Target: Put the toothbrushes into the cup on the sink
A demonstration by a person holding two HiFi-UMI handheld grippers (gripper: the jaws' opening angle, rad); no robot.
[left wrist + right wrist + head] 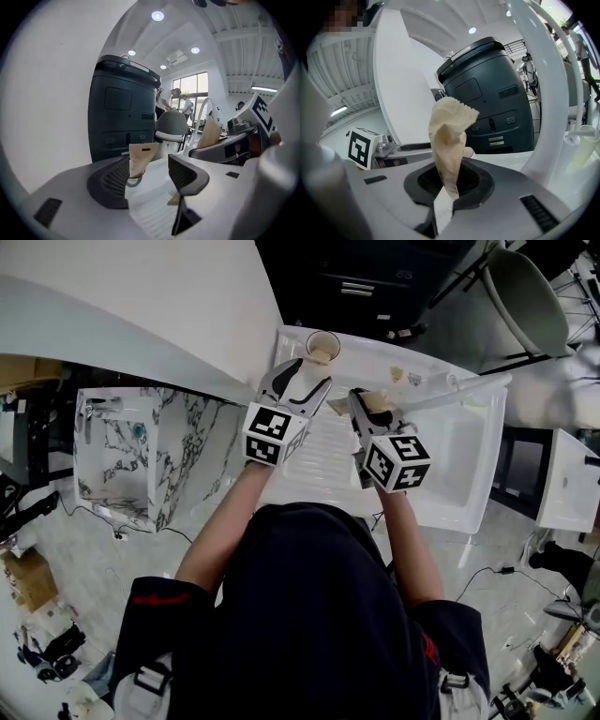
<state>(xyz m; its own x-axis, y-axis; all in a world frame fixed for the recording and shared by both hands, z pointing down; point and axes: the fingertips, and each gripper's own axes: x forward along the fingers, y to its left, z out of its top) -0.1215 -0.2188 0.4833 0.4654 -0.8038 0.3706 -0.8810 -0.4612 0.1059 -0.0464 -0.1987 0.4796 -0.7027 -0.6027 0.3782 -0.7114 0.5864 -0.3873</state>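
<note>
A: How did the left gripper (150, 176) stand?

B: Its jaws were spread wide, with nothing touching their pads. In the gap between them, farther off, I saw a second wrapped toothbrush (140, 158). It stood upright with the zigzag edge of its tan paper on top.

A: Standing in what?

B: In the cup (322, 341), which was on the far rim of the sink (441, 474), just beyond that gripper's tips. From the left gripper view the left jaw covered most of the cup.

A: And the right gripper (449, 187)?

B: It was closed on a wrapped toothbrush (447, 136). The pads pinched the lower part of the packet and the crumpled tan top rose above them. It was held over the sink, to the right of the cup and apart from it.

A: What lay around them?

B: The ribbed drainboard (323, 460) ran under both grippers, which were side by side and near each other. The white faucet (534, 70) arched to the right of the right gripper. A dark cabinet (122, 112) stood beyond the far edge of the sink, with a grey chair (171, 124) to its right. A marble-patterned unit (131, 451) stood well to the left.
</note>
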